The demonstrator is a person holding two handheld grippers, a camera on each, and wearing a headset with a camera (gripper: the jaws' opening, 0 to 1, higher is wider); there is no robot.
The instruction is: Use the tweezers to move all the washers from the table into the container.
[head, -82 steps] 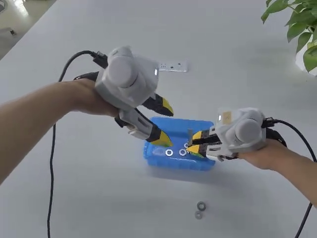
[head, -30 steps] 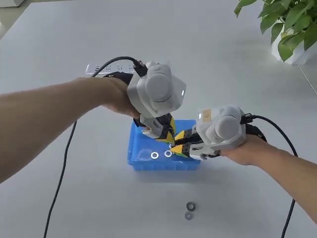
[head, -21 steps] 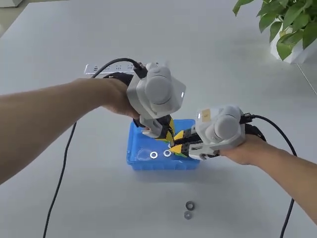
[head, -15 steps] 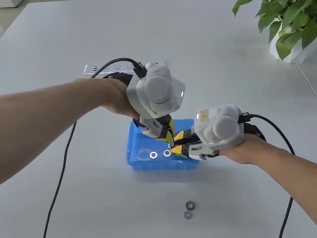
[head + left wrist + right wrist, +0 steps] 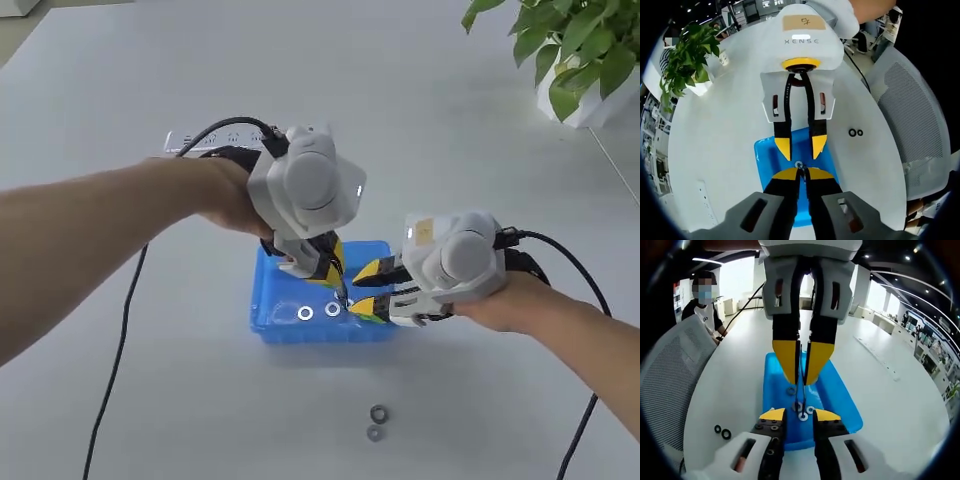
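Loose washers (image 5: pixel 376 422): two small grey metal rings, side by side and touching, flat on the bare bench (image 5: pixel 200 420). Closest thing to the person, near the container's front wall but clear of it.

Container (image 5: pixel 262 325): shallow blue plastic tray, open top, sitting flat on the bench.

Tray washers (image 5: pixel 305 314): same silvery rings as the loose ones. Two easy to spot from the head view, lying next to each other on the blue floor. Four countable in the right gripper view, bunched around the middle.

Right gripper (image 5: pixel 367 290): low over the container's right side, yellow-tipped jaws spread apart, released.

Left gripper (image 5: pixel 335 272): pointing steeply down into the container, jaws clenched on the tweezers.

Tweezers (image 5: pixel 801 400): thin dark legs hanging straight down out of the left gripper, tips right at one washer mid-tray. Can't tell if that washer is pinched or just lying there.

In the way: both grippers nose to nose over the same patch of tray, tips close together, hiding part of the floor from the head view.

Cable (image 5: pixel 125 310): black, trailing from the left gripper across the bench toward the near edge.

Power strip (image 5: pixel 195 140): white, flat on the bench behind the left hand.

Plant (image 5: pixel 560 40): leafy green, white pot, far right corner.

Mesh chair (image 5: pixel 910 110): grey, at the bench edge on the loose-washer side.
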